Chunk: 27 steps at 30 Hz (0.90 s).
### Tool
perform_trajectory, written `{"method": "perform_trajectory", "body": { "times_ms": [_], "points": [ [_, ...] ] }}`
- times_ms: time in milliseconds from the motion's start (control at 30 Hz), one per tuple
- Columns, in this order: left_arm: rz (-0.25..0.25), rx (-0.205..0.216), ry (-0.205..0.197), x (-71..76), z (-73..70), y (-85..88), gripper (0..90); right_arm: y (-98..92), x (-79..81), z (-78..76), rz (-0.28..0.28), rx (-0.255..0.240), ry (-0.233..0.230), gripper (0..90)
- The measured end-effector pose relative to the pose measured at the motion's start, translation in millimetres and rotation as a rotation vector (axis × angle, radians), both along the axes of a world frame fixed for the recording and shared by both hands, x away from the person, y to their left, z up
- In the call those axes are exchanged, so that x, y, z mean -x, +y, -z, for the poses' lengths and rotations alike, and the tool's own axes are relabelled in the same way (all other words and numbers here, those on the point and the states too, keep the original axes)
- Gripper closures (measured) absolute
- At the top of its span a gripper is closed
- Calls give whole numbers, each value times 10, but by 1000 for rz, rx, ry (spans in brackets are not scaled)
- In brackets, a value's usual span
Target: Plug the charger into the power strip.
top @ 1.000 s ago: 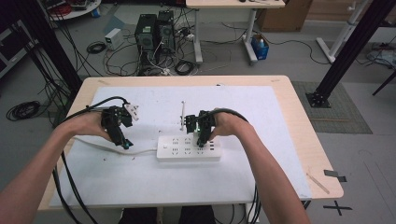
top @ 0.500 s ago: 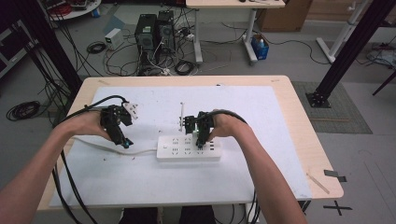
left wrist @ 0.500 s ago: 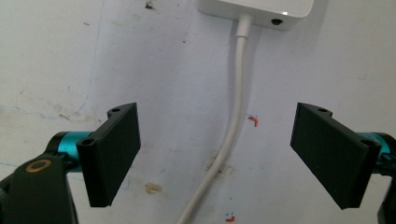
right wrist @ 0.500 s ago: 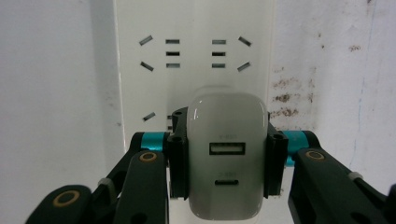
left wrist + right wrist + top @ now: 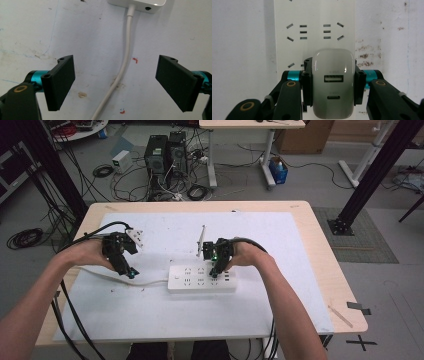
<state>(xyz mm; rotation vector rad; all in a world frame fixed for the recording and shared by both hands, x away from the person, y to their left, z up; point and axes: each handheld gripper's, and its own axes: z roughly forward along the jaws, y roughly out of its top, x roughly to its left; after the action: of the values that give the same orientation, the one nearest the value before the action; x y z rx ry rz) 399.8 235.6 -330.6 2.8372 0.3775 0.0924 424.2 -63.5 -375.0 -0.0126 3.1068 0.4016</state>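
A white power strip [image 5: 202,278] lies flat mid-table, and its sockets run up the right gripper view as the strip [image 5: 312,30]. My right gripper [image 5: 216,268] hangs over its right part, shut on a white USB charger [image 5: 333,87] whose ports face the camera. My left gripper [image 5: 127,270] stands open to the left of the strip, jaws wide on either side of the strip's white cord [image 5: 123,67], touching nothing. In the left gripper view the strip's cord end [image 5: 140,4] sits at the top edge.
A white mat [image 5: 165,320] covers most of the wooden table [image 5: 325,270]. A thin grey rod [image 5: 200,240] lies behind the strip. A small white plug block [image 5: 135,237] sits by the left hand. Computers and cables crowd the floor beyond the far edge.
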Motion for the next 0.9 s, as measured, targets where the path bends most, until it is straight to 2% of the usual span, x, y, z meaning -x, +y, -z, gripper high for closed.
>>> {"method": "perform_trajectory", "body": {
  "times_ms": [133, 167, 233, 367, 500, 633, 700, 800, 900],
  "points": [
    [-6, -1, -7, 25, -15, 13, 161, 10, 48, 5, -2, -1, -30, 627],
    [-7, 4, -10, 30, -14, 15, 161, -8, 55, 9, 8, -16, -30, 626],
    [-2, 2, -9, 37, -18, 17, 161, -40, 35, 19, 14, -43, -20, 627],
    [-6, 7, -11, 46, -27, 27, 161, -41, 4, 24, 21, -46, 2, 626],
    [-4, 7, -12, 44, -38, 56, 161, -49, 6, 24, 20, -54, -3, 623],
    [-10, 13, -15, 38, -40, 80, 161, -67, -12, 29, 22, -78, 7, 619],
    [-4, 12, -14, 35, -47, 87, 161, -61, -11, 24, 39, -72, 18, 608],
    [-10, 19, -14, 41, -46, 86, 161, -43, -20, -4, 66, -72, 34, 498],
    [-4, 14, -11, 42, -52, 81, 161, -49, -10, -57, 91, -74, 17, 407]
  ]
}}
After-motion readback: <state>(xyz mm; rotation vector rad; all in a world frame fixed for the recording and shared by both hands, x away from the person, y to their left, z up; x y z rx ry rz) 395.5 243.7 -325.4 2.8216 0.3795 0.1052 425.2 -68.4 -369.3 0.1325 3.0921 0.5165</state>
